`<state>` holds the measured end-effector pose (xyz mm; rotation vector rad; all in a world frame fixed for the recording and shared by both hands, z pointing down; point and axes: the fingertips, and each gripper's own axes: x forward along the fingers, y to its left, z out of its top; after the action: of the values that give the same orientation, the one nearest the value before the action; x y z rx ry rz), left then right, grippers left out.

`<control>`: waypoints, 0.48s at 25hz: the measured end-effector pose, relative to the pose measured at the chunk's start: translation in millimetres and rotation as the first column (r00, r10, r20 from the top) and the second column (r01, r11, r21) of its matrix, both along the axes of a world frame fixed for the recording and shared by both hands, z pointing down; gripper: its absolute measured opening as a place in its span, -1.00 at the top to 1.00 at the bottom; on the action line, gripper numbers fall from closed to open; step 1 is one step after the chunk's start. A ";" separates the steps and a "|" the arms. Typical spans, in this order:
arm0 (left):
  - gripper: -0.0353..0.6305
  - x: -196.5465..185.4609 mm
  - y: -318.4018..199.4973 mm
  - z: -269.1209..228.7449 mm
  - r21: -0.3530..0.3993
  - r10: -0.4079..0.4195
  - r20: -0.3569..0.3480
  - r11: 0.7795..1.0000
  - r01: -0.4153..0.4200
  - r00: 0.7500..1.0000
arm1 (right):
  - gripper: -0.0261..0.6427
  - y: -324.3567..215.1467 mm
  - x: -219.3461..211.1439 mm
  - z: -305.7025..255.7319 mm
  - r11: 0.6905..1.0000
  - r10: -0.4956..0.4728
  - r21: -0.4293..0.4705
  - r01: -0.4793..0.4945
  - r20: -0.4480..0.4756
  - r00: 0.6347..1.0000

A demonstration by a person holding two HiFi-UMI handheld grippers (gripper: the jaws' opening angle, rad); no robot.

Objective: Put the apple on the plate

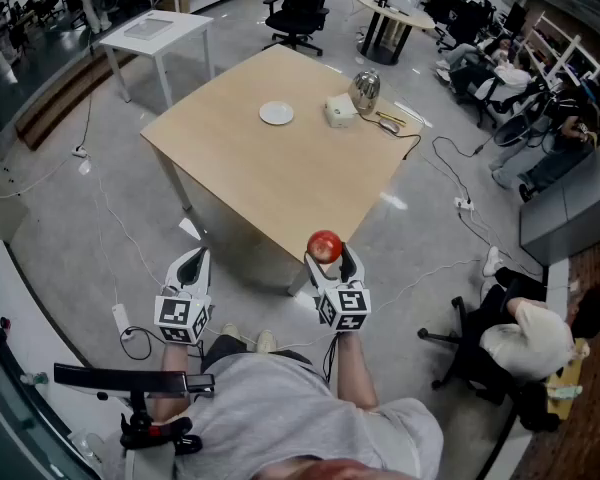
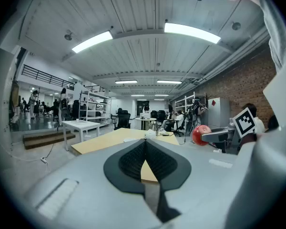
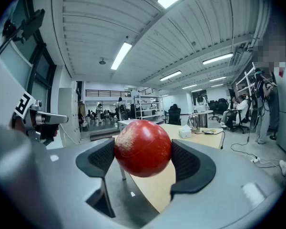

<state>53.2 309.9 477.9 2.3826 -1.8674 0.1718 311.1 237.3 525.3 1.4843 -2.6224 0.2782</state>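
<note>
Lying bare on the far part of the table (image 1: pixel 280 178), the white plate (image 1: pixel 276 114) is seen well apart from the apple (image 3: pixel 143 147), which is held in the air by the table's near corner, pinched between the widely spread pads of the right claw (image 1: pixel 328 260). The apple is round, so no long axis is shown, and its stem end cannot be made out. The left claw (image 2: pixel 145 144) is held closed on nothing.
</note>
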 end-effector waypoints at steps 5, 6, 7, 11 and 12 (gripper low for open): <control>0.84 5.0 -2.2 -6.3 0.004 0.002 -0.004 1.000 -0.002 1.000 | -0.21 -1.9 5.8 -5.1 1.000 0.001 0.001 -0.001 0.011 1.000; 0.84 5.2 -2.0 -6.0 0.003 0.003 -0.004 1.000 -0.003 1.000 | -0.21 -1.1 5.7 -6.4 1.000 -0.001 0.002 0.001 0.023 1.000; 0.84 5.2 -1.7 -5.4 0.002 0.003 -0.003 1.000 -0.003 1.000 | -0.21 -0.5 5.4 -8.2 1.000 -0.004 0.004 0.004 0.038 0.999; 0.84 3.6 -3.2 -6.0 0.002 0.004 0.004 1.000 -0.004 1.000 | -0.21 -1.8 1.7 -11.9 1.000 -0.010 0.018 0.009 0.054 0.998; 0.84 3.1 -3.7 -7.0 0.003 0.003 0.006 1.000 -0.003 1.000 | -0.21 -2.4 0.4 -11.8 1.000 -0.013 0.019 0.012 0.053 0.999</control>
<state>56.3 306.2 470.9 2.3898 -1.8685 0.1768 311.5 234.9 513.5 1.4861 -2.6816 0.2971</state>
